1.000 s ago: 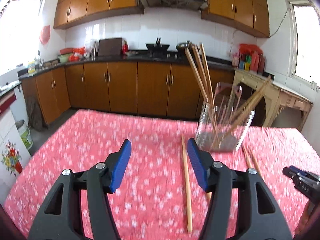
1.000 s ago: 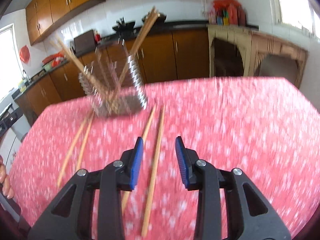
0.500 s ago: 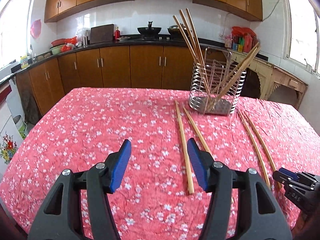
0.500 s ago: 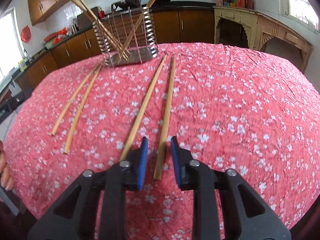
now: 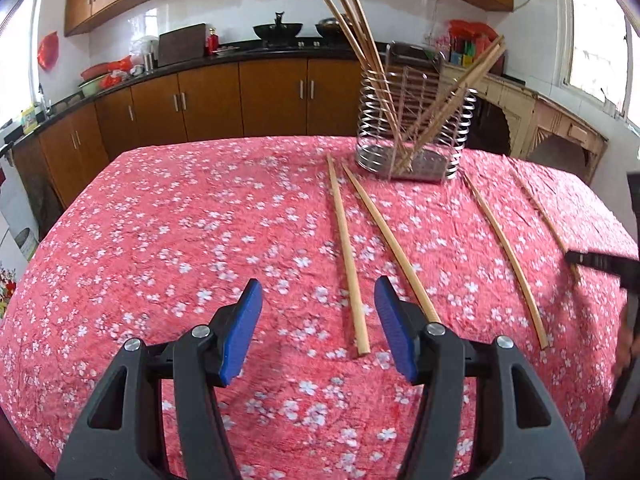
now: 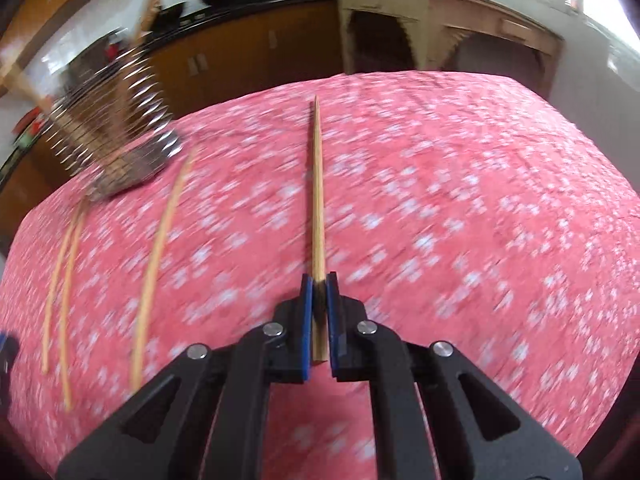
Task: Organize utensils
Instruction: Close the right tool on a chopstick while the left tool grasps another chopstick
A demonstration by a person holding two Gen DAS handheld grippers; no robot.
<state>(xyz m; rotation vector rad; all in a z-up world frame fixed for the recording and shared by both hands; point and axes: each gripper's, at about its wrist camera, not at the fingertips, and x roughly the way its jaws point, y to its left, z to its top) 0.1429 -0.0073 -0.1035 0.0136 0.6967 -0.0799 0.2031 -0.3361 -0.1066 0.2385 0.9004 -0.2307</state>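
Observation:
A wire utensil holder [image 5: 412, 136] with several chopsticks in it stands at the far side of the red floral table; it also shows blurred in the right wrist view [image 6: 112, 136]. Loose chopsticks lie on the cloth: two close together [image 5: 348, 256] [image 5: 388, 240] and one further right [image 5: 504, 256]. My left gripper [image 5: 318, 336] is open and low over the near ends of the two. My right gripper [image 6: 319, 284] is shut on one chopstick [image 6: 317, 184] at its near end, pointing away; its dark body shows at the right edge of the left wrist view [image 5: 600, 262].
The red floral tablecloth [image 5: 180, 240] covers the whole table. Three more chopsticks lie to the left in the right wrist view [image 6: 160, 248]. Brown kitchen cabinets [image 5: 240, 100] and a cream side table [image 5: 540, 120] stand beyond the table's far edge.
My right gripper has closed on the chopstick that lay between its fingers and is moving with it. My left gripper has come lower and closer to the two chopsticks, still open.

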